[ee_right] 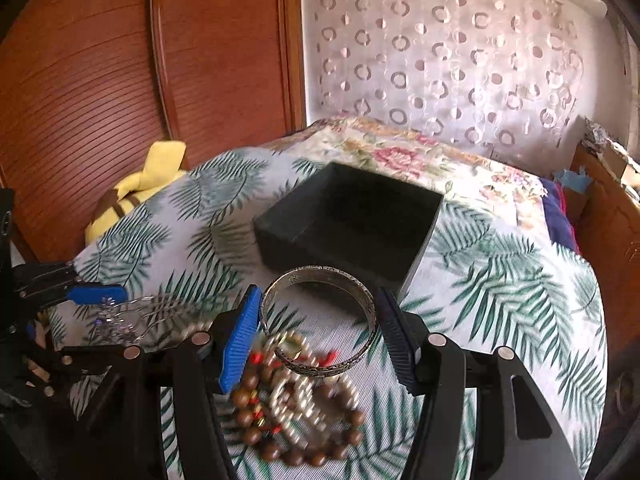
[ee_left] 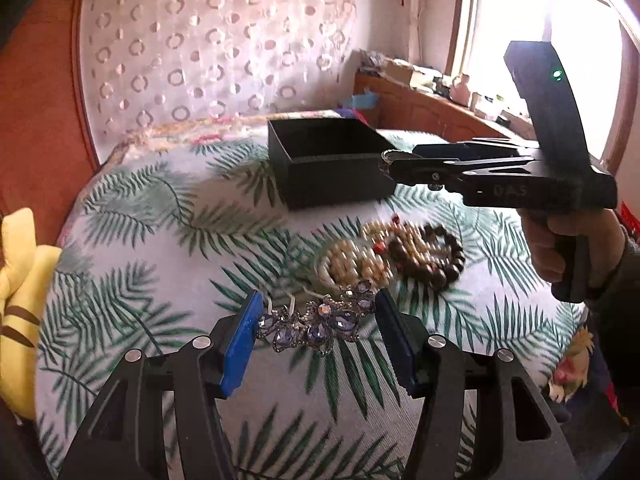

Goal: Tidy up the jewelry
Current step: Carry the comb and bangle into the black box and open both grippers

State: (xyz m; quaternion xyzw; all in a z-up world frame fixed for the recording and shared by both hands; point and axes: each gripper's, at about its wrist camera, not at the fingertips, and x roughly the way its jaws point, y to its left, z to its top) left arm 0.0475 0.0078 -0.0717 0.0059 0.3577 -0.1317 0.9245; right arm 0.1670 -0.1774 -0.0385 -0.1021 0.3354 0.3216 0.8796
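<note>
My left gripper point(ee_left: 319, 302) is shut on a purple rhinestone hair comb point(ee_left: 320, 328), which it holds just above the palm-leaf bedspread point(ee_left: 160, 240). In the right wrist view the same left gripper point(ee_right: 100, 326) and hair comb point(ee_right: 120, 324) show at the far left. A silver bangle point(ee_right: 370, 312) is pinched across its width by my right gripper point(ee_right: 318, 292), clear of the bed. That right gripper point(ee_left: 390, 162) hovers at the near right corner of an open black box point(ee_left: 328, 160), point(ee_right: 352, 220). A pile of bead bracelets point(ee_left: 400, 260), point(ee_right: 296, 412) lies below the bangle.
A yellow plush toy point(ee_left: 20, 280), point(ee_right: 140, 188) lies at the bed's left edge by a wooden wardrobe point(ee_right: 100, 80). A cluttered wooden cabinet point(ee_left: 440, 108) runs under the window on the right. A person's hand point(ee_left: 560, 240) grips the right tool's handle.
</note>
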